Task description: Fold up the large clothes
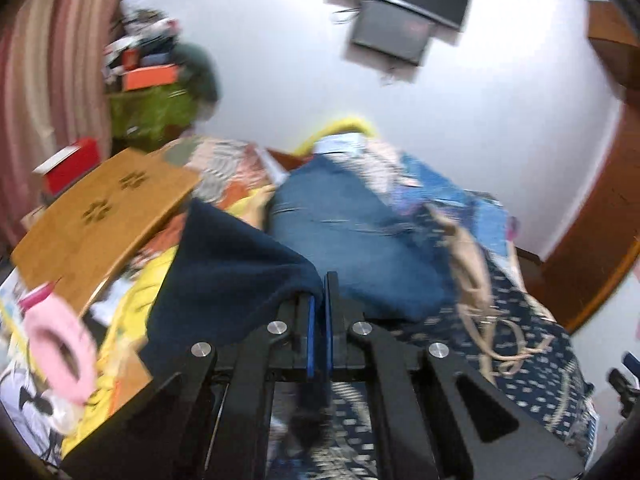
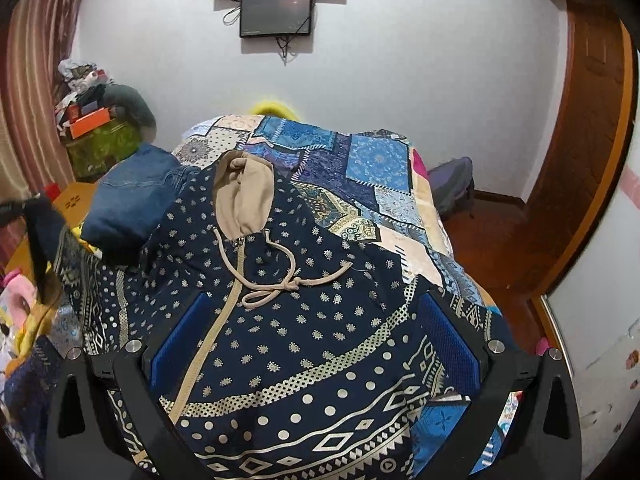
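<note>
A navy hoodie (image 2: 288, 344) with beige dots, zigzag bands, a beige hood lining and drawstring lies face up on the bed. My right gripper (image 2: 316, 300) is open just above its chest, blue pads on either side. My left gripper (image 1: 319, 284) is shut on a plain dark navy fold of cloth (image 1: 224, 264), lifted at the hoodie's left side. In the right wrist view that lifted cloth (image 2: 42, 236) hangs at the far left. The hoodie's patterned body (image 1: 520, 344) shows right of the left gripper.
Folded blue jeans (image 1: 352, 232) (image 2: 136, 200) lie beyond the hoodie on a patchwork bedspread (image 2: 360, 168). A wooden lap table (image 1: 100, 216) and a pink ring toy (image 1: 60, 356) sit at the left. A cluttered green box (image 2: 100, 144), curtains, wall screens and a wooden door (image 2: 576, 152) surround the bed.
</note>
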### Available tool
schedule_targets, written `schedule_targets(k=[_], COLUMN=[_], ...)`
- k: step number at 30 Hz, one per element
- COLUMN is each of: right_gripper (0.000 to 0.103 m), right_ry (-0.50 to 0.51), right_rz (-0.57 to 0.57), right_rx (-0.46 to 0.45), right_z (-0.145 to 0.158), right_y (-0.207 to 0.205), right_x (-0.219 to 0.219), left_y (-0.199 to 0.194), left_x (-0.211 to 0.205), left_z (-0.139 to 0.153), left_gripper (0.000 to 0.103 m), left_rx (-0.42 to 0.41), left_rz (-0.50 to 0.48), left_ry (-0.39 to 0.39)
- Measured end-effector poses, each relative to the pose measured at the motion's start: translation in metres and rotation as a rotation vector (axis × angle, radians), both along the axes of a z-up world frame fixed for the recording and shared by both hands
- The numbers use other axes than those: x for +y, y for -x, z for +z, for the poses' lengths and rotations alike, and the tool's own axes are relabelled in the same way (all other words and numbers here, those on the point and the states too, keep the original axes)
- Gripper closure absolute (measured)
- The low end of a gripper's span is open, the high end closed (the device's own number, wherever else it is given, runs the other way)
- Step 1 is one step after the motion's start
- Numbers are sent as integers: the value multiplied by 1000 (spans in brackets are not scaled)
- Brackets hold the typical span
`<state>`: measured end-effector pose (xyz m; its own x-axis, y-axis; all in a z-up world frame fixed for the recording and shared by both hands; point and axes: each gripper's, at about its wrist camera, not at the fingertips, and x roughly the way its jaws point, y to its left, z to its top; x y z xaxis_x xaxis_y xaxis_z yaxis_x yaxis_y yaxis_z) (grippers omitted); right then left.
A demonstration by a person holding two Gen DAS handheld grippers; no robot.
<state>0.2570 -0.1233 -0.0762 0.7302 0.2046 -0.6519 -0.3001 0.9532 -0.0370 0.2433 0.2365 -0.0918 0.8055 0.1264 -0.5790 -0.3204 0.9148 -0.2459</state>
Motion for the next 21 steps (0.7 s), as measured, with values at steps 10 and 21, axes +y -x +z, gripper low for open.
schedule_targets(k=[10, 21], right_gripper=[0, 0], right_ry=[-13, 22], right_rz=[40, 49], right_rx=[49, 77], right_z=[-14, -23], right_y=[-10, -5], right_x=[-3, -10], left_y=[-31, -52], left_x=[-100, -198], left_z=[4, -56], left_gripper=[101, 101], left_rx=[-4, 212], left_rz=[-257, -510], left_ry=[28, 42])
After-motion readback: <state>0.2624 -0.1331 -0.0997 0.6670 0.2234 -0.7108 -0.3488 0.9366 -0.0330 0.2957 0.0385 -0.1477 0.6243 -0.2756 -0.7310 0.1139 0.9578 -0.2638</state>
